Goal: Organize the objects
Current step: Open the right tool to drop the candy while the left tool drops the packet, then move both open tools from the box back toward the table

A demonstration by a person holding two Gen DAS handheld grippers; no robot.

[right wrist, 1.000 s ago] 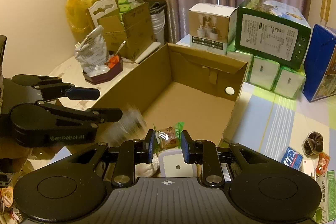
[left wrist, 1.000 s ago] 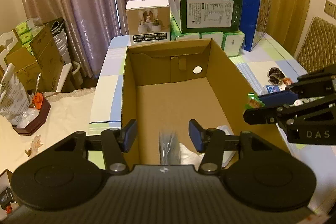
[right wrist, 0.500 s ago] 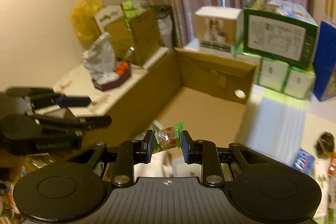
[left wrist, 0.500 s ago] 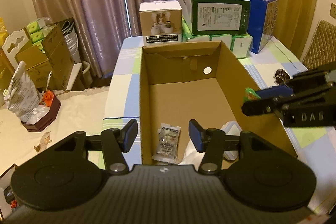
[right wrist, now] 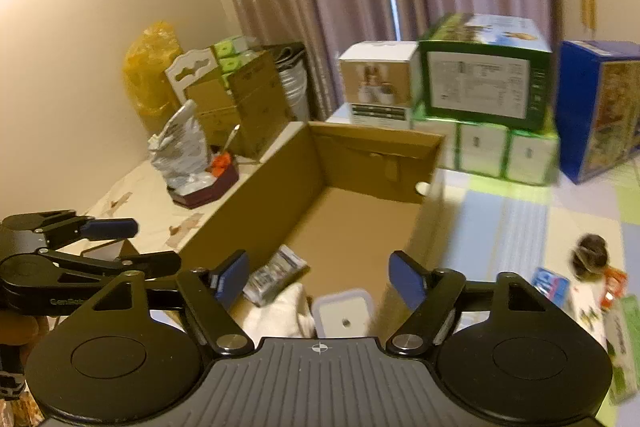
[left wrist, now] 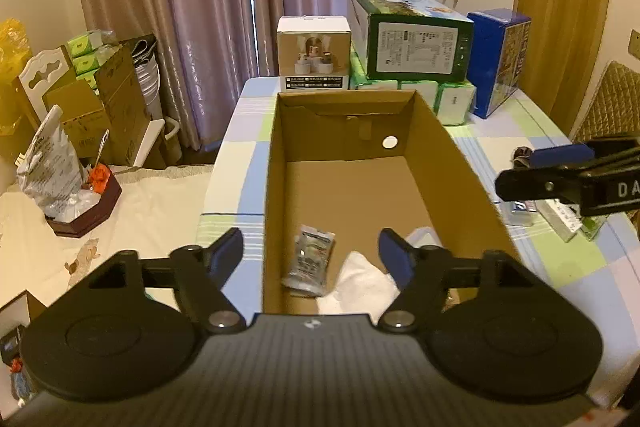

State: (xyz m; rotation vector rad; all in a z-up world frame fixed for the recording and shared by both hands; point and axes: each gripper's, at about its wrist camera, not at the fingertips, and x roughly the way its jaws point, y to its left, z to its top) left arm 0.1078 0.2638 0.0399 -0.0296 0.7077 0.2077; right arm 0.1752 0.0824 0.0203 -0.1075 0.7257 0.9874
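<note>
An open cardboard box (left wrist: 460, 163) (right wrist: 260, 203) stands on the checked table. On its floor at the near end lie a silver packet (left wrist: 310, 259) (right wrist: 276, 273), a white cloth (left wrist: 360, 287) (right wrist: 280, 315) and a white lidded container (right wrist: 344, 315). My left gripper (left wrist: 312, 255) (right wrist: 156, 245) is open over the box's near left corner with nothing in it. My right gripper (right wrist: 320, 277) (left wrist: 516, 169) is open over the box's near right side and holds nothing. The green snack packet is not in view.
Stacked green, white and blue cartons (left wrist: 416, 47) stand behind the box. Loose small packets (right wrist: 550, 285) and a dark round thing (right wrist: 592, 255) lie on the table to the right. A lower surface on the left carries a foil bag in a dark tray (left wrist: 52, 171).
The silver packet dropped from the left gripper and now lies in the box. The right gripper opened, and the green snack packet left its fingers. Both grippers pulled back from the box.
</note>
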